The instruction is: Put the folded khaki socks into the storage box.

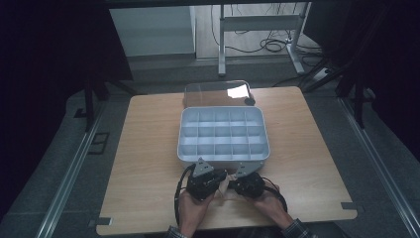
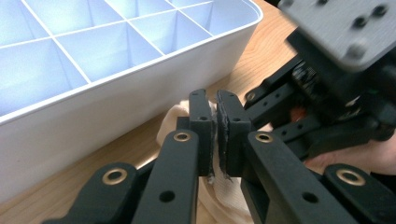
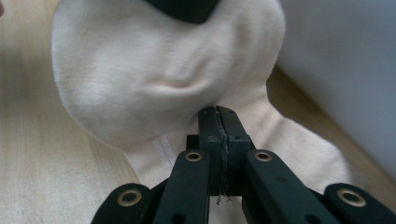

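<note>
The cream-white knitted cotton sock (image 3: 154, 74) hangs between the two grippers just in front of the near wall of the white plastic compartment tray (image 1: 223, 156), so close that any lift toward a cell only has to clear that wall and go forward. The left gripper (image 2: 215, 135) has its jaws drawn nearly together, pinching a thin fold of the fabric between the pads; the right gripper (image 3: 219, 135) is likewise clamped tight on the sock, its jaws meeting on a layer of cloth where the bunched toe end narrows into the leg part. In the right gripper view the sock's long axis runs from the bulging mass at upper left down toward lower right, roughly along the tray's wall, so it lies crosswise to the way into the cells. Both hands (image 1: 195, 208) sit about equally near the tray; in the high view the left gripper seems a touch closer to its near row. The pale wooden tabletop (image 1: 148, 148) lies bare around them, and a clear plastic lid (image 1: 208, 93) rests beyond the tray, well apart. Only the tray's near wall stands in the way.
</note>
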### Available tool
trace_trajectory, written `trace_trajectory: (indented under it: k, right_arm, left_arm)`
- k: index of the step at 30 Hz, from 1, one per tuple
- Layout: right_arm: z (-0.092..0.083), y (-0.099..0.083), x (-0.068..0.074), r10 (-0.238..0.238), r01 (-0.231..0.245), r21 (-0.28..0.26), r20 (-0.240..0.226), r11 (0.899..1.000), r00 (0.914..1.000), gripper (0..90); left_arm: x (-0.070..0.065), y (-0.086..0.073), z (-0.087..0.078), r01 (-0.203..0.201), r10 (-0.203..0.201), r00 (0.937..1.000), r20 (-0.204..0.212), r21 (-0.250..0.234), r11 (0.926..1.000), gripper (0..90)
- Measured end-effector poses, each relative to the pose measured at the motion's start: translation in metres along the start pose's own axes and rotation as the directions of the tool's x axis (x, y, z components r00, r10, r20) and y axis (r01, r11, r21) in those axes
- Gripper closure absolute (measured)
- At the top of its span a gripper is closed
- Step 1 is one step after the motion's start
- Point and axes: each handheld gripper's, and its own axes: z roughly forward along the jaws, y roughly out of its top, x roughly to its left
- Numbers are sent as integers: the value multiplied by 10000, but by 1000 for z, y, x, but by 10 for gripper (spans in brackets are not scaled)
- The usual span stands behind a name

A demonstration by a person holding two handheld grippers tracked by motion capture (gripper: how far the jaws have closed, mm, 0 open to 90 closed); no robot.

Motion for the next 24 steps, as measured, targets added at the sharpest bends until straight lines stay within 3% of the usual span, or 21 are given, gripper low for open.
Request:
trace_trajectory:
  k: [3, 5, 9, 13, 19, 24]
  right_arm:
    - [-7, 1, -3, 89, -89, -154, 0, 9998, 10000, 900]
    - [-26, 1, -9, 58, -48, -359, 293, 9993, 9996, 900]
    - [-43, -3, -16, 54, -32, -338, 642, 9994, 9979, 900]
    - [-62, -19, -29, 363, -352, -122, 1003, 9993, 9943, 900]
    - [-64, -33, -34, 545, -545, -30, 1026, 9985, 9932, 900]
    - [-54, -40, -34, 448, -470, 205, 962, 9987, 9944, 900]
  left_arm:
    - [1, 0, -1, 48, -48, 10000, -80, -27, 10000, 858]
    - [1, 0, -1, 31, -31, 9999, -119, 13, 10000, 858]
    - [0, -1, 0, 34, -33, 9999, -139, 64, 10000, 858]
    - [-1, -1, 0, -4, 6, 9998, -174, 103, 9999, 858]
    - [-2, 2, 1, -84, 88, 9997, -238, 164, 9998, 858]
    - [-5, 4, 3, -176, 182, 9995, -269, 199, 9996, 858]
